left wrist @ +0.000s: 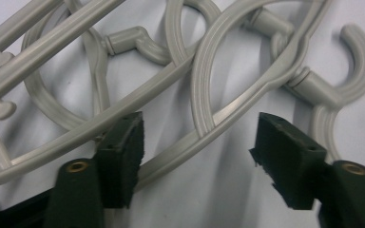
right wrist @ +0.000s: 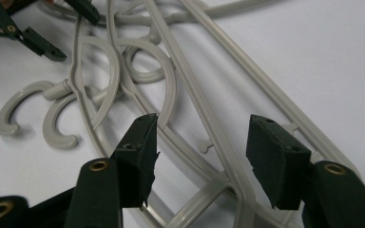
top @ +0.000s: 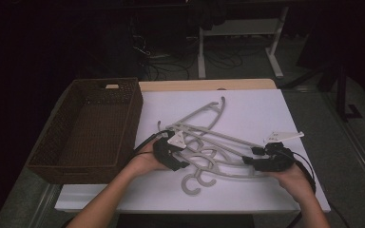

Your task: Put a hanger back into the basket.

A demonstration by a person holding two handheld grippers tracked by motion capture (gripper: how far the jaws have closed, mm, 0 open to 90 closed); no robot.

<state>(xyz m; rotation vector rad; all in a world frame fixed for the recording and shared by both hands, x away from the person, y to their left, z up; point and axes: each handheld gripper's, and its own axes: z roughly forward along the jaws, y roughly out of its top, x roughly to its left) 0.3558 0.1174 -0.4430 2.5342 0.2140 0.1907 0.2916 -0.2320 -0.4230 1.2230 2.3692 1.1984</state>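
Lying tangled mid-table beside the basket (top: 88, 128), the grey plastic hangers (top: 209, 147) looked light, stiff and slick, best pinched at a thin bar, while the left gripper (top: 179, 153) and right gripper (top: 250, 159) each stood half-open, apparently gripping nothing.

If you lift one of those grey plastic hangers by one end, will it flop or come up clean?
The hangers look like thin ribbed plastic, so probably stiff and light. Their hooks and arms overlap, so one may drag its neighbours. Smooth bars could slip in the tongs.
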